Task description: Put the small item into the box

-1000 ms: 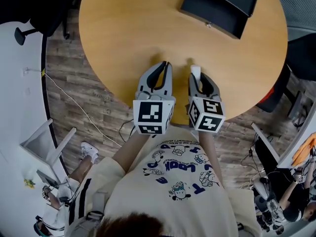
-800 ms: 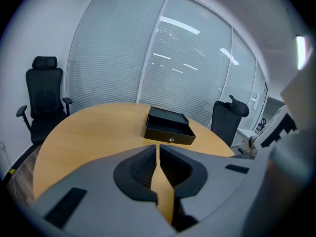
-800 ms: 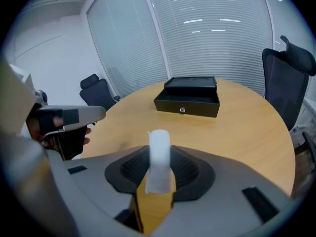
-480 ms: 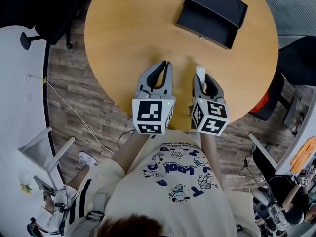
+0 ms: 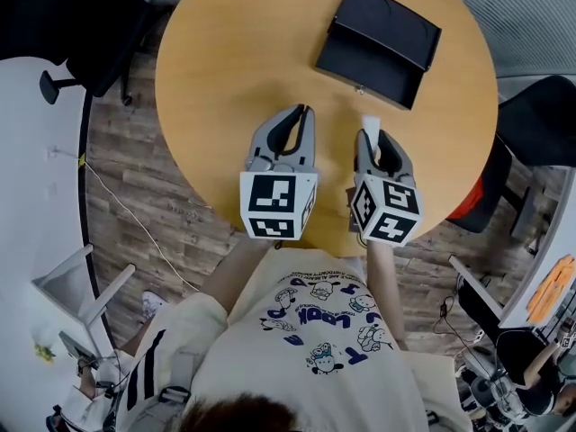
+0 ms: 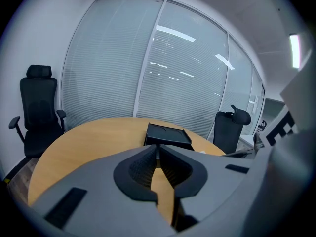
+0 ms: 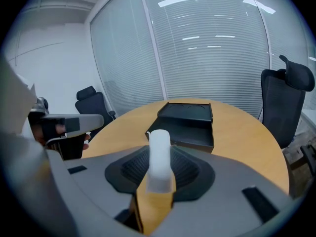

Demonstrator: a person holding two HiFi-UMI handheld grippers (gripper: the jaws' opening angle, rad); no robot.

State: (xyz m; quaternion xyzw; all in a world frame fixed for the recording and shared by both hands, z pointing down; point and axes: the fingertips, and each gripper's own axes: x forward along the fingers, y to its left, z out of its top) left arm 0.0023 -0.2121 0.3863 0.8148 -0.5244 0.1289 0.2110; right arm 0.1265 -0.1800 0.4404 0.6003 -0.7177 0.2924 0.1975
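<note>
A black box (image 5: 378, 43) lies open on the far right part of the round wooden table (image 5: 225, 70). My right gripper (image 5: 371, 138) is shut on a small white cylinder (image 5: 369, 124), which sticks out past the fingertips toward the box. In the right gripper view the small white cylinder (image 7: 159, 154) stands between the ribbed pads, with the box (image 7: 187, 120) just ahead of it. My left gripper (image 5: 301, 115) hovers beside the right one over the table's near part, shut with nothing in it. In the left gripper view the box (image 6: 168, 135) lies beyond the closed tips.
Black office chairs stand round the table, one at the left (image 5: 81, 25) and one at the right (image 5: 531, 124). A white chair (image 5: 85, 277) and cables lie on the wooden floor at the left. A glass wall with blinds (image 6: 148, 68) runs behind the table.
Both grippers have moved forward over the table, so the gap between the white cylinder and the box is smaller. The grip has not changed.
</note>
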